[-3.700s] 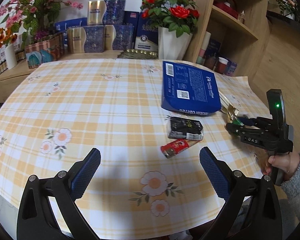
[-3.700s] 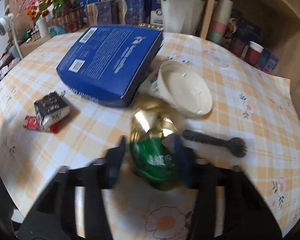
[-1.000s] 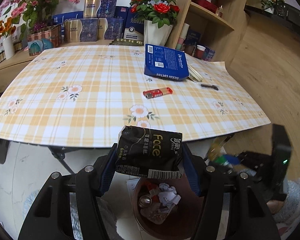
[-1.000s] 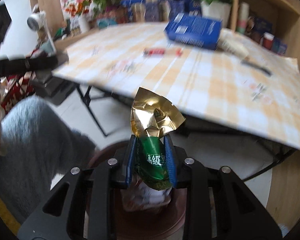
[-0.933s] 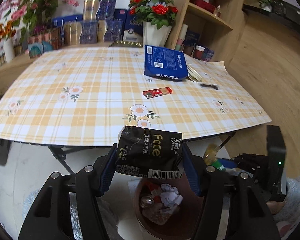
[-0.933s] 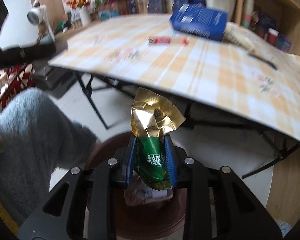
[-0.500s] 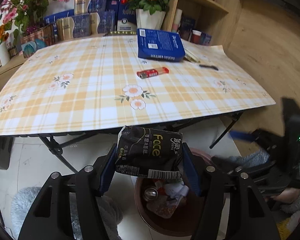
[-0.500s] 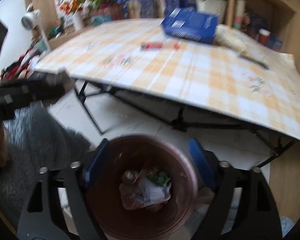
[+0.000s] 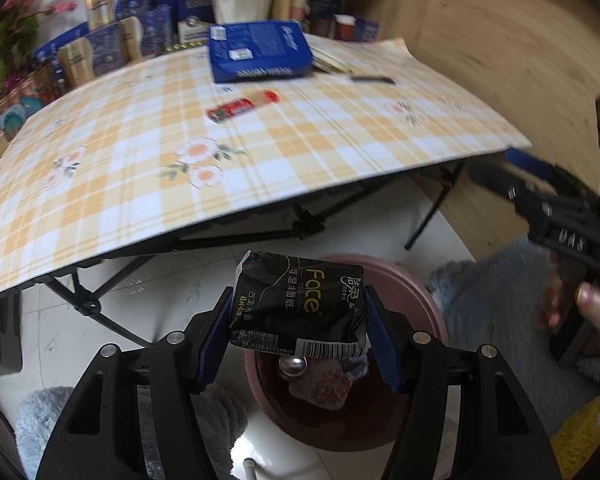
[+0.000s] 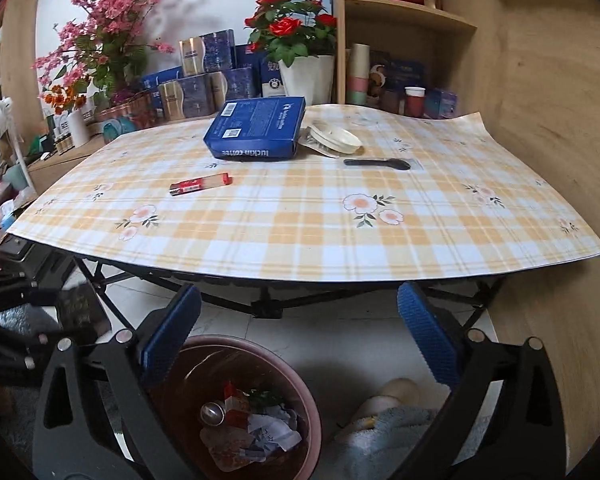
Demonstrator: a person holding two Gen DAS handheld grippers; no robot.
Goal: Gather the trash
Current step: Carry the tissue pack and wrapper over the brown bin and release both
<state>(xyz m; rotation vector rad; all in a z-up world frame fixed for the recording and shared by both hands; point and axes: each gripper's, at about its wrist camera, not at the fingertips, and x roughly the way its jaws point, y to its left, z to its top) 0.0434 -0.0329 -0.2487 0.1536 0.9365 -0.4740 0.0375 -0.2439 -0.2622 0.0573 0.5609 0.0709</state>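
A black tissue pack [image 9: 300, 300] is clamped between the blue pads of my left gripper [image 9: 298, 310], which hangs just above the pink-brown trash bin [image 9: 418, 300]. My right gripper [image 10: 299, 304] has its jaws opening wide, with nothing between them. Below it the bin [image 10: 304, 384] holds crumpled paper, wrappers and a green scrap [image 10: 260, 398]. On the checked table lie a red wrapper [image 10: 200, 186], a blue box [image 10: 256, 132], a white lid [image 10: 336, 138] and a black utensil [image 10: 376, 164]. The left wrist view shows the right gripper [image 9: 560, 216] at the right, blurred.
The folding table's black legs [image 10: 266, 304] cross just behind the bin. A person's grey sleeve [image 9: 512, 312] is beside the bin. Flower pots, boxes and a wooden shelf [image 10: 404, 4] stand behind the table. White floor tiles surround the bin.
My right gripper has opened and the gold-green wrapper is gone from it; its view has tipped up toward the table. My left gripper has sunk closer to the bin, still holding the pack.
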